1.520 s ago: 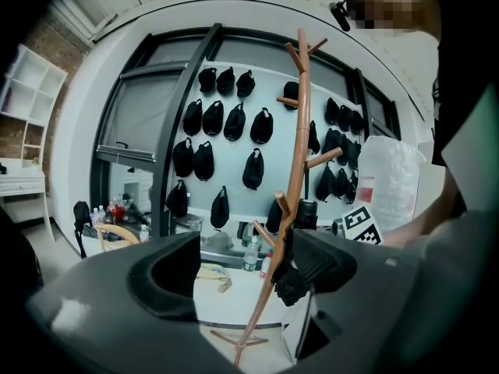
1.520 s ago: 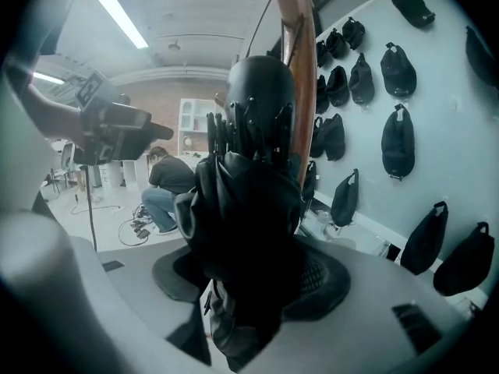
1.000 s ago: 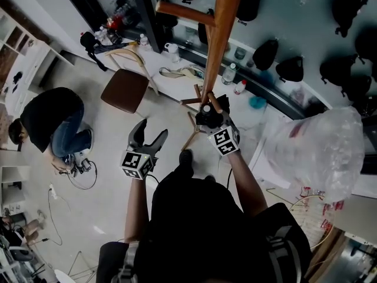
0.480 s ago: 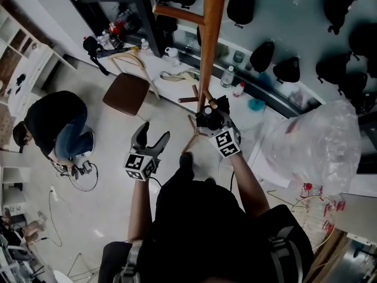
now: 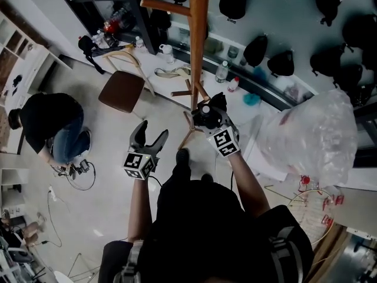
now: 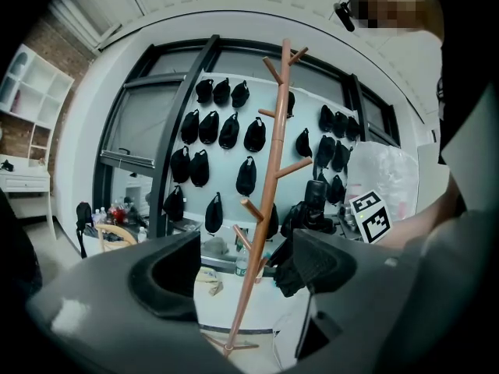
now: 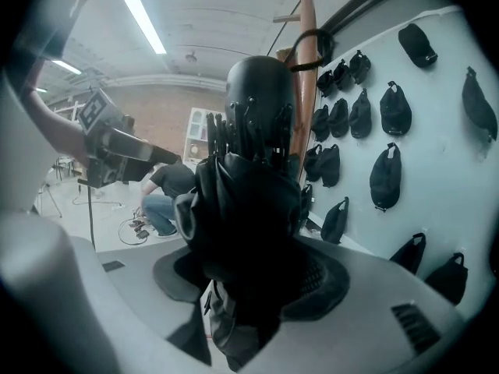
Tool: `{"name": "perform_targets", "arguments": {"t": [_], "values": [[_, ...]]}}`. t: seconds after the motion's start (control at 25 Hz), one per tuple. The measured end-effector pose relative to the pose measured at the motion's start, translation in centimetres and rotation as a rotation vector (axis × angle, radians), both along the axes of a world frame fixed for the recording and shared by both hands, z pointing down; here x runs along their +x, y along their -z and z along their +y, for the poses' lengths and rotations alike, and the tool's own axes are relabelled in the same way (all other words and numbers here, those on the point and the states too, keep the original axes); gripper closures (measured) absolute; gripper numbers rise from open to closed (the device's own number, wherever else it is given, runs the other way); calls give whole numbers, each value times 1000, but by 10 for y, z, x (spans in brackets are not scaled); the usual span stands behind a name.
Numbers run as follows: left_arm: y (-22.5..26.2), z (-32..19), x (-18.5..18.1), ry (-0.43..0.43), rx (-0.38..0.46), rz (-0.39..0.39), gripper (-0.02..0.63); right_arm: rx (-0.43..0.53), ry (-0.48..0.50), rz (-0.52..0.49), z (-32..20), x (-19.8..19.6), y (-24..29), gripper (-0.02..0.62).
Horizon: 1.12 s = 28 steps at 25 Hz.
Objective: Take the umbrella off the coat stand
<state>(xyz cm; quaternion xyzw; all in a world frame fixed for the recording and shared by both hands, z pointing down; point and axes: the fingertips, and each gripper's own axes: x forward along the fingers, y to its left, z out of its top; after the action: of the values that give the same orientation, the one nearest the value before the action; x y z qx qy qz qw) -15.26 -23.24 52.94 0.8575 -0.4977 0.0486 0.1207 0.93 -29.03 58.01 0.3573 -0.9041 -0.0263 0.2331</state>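
Umbrella [image 7: 249, 131] clamped in right tool [image 7: 249, 279], just beside coat stand [image 5: 197, 52]; its strap looks looped on a peg, so lift-off pending. Left tool [image 6: 245, 267] wide, empty.

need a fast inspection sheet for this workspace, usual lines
surface: pale floor, seen from above
job's things: folded black umbrella close beside the upright wooden stand
clutter: chair, clear plastic bag, bottles
grippers: left gripper open, empty; right gripper shut on the umbrella
cables: cable loop on the floor by a crouching person
surroundings: dark caps hung on the wall, white shelves
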Motion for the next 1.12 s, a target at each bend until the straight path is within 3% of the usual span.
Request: {"name": "perform_targets", "arguments": {"t": [1.12], "values": [[-8, 62, 80, -21, -3, 6, 236, 6, 50, 7, 82, 60, -2, 356]]}}
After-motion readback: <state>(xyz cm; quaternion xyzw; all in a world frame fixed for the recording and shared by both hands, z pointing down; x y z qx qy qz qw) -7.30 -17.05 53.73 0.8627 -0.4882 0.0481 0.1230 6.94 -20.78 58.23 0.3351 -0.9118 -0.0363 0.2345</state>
